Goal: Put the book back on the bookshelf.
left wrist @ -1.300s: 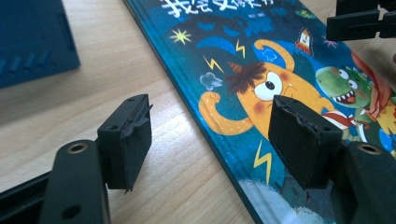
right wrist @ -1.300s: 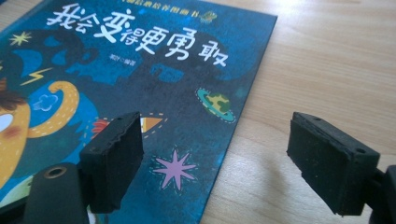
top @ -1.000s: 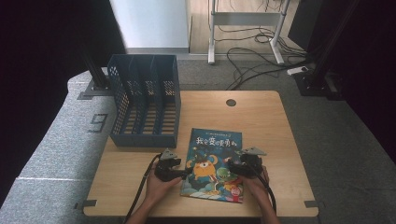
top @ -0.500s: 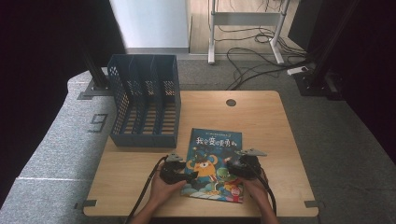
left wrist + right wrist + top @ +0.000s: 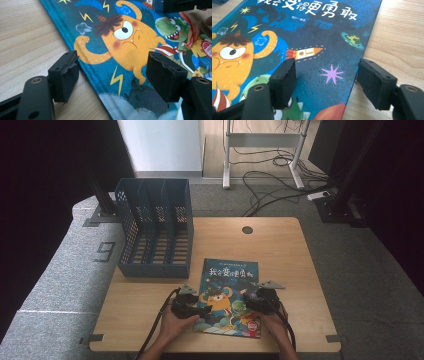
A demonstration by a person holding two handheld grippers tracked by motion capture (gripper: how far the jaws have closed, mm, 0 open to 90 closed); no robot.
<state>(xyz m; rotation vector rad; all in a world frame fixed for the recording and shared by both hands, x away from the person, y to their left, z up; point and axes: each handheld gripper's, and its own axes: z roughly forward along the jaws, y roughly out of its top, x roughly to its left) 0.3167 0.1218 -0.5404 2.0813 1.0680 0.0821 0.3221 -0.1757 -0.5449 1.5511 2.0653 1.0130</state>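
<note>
In the high view, a children's picture book was seen flat on the wooden table, near a blue file rack. In the left gripper view, the left gripper was held apart astride the book's left edge. In the right gripper view, the right gripper, apart but just closing, straddled the right edge. The thin cover could be missed, since it lay flush on the wood.
</note>
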